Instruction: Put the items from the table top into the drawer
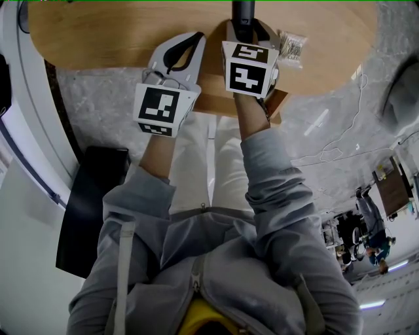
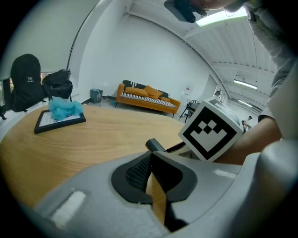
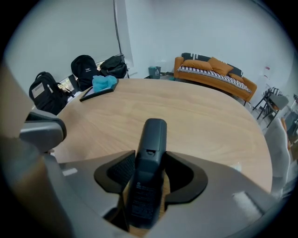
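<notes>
A black remote control (image 3: 148, 172) stands between the pads of my right gripper (image 3: 149, 160), which is shut on it, its far end sticking out past the jaws. In the head view the right gripper (image 1: 245, 29) and the remote (image 1: 243, 12) hang over the near edge of the round wooden table (image 1: 98, 33), above a wooden drawer (image 1: 278, 105) that juts out beneath it. My left gripper (image 1: 186, 46) is close beside, on the left. Its pads (image 2: 139, 172) meet at the tips with nothing between them. A clear snack packet (image 1: 292, 47) lies on the table just right of the right gripper.
At the table's far side lies a black-framed board (image 2: 59, 120) with a blue cloth (image 2: 65, 108) on it. Backpacks (image 3: 86, 69) stand behind it, and an orange sofa (image 3: 214, 69) against the wall. A black seat (image 1: 91, 203) is at the person's left.
</notes>
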A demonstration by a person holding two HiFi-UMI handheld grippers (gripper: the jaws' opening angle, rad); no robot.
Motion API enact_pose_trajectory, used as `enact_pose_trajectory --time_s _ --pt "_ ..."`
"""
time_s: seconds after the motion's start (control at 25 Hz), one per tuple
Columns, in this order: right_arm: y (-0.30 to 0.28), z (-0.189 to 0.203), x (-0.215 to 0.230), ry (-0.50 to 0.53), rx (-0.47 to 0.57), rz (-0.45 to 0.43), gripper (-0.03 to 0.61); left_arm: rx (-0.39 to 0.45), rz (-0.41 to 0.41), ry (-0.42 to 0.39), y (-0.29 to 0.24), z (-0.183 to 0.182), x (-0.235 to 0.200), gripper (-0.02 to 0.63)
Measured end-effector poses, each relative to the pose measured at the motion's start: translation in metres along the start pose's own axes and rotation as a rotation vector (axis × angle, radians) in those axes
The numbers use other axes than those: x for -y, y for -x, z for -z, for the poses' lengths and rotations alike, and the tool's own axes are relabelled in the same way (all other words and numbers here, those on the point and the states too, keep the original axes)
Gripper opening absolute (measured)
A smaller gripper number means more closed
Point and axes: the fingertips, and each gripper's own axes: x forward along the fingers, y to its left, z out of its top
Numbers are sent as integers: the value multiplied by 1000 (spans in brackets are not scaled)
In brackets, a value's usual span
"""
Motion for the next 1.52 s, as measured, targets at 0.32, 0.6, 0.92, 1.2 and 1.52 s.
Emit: enact_pose_trajectory --time_s 0.32,0.6,0.92,1.2,1.52 --pt "5 1 -3 -5 -44 -39 186 6 -1 2 11 4 4 6" --pt "43 -11 -7 18 9 -59 186 27 0 -4 21 -5 15 6" --pt "92 0 -5 14 46 -76 186 52 10 -16 34 -9 31 6" --pt "131 34 -5 -15 50 -113 187 34 30 -20 51 8 57 6" --pt "164 68 -38 129 61 -203 187 1 46 -27 67 34 80 6"
